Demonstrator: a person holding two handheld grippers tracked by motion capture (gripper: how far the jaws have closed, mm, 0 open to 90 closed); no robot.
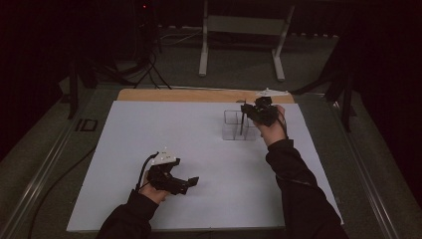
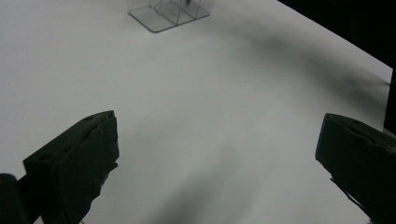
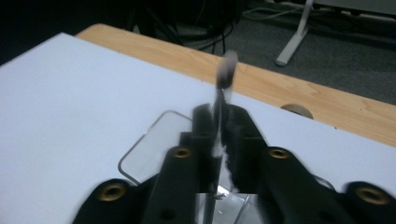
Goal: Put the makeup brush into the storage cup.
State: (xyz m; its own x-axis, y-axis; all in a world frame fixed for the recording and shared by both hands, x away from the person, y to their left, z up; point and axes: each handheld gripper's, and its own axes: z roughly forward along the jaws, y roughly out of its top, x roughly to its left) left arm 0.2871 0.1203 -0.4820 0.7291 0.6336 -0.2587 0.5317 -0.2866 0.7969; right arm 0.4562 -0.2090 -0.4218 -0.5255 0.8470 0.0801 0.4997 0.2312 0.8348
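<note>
Count: 2 tongs, left tongs (image 1: 191, 182) at 7 o'clock on the bench (image 1: 199, 149), right tongs (image 1: 247, 110) at 1 o'clock. 1 clear divided organizer (image 1: 231, 124) at 1 o'clock. 1 thin dark stick (image 1: 242, 119) standing in it, clamped by right tongs. 1 white sheet, 1 bench.

I see a plain white sheet (image 1: 164, 149) w/ no pattern over the desk (image 1: 199, 95), which shows light wood-grain tan along its far edge. Both tongs are black: left tongs (image 1: 191, 183), right tongs (image 1: 247, 110). Brass-coloured rivets (image 3: 182, 152) on mine at right. Organizer (image 1: 234, 124) is clear plastic. Pen (image 3: 226, 74) is dark w/ grey cap. Sleeves (image 1: 293, 174) black, floor (image 1: 239, 59) grey.
</note>
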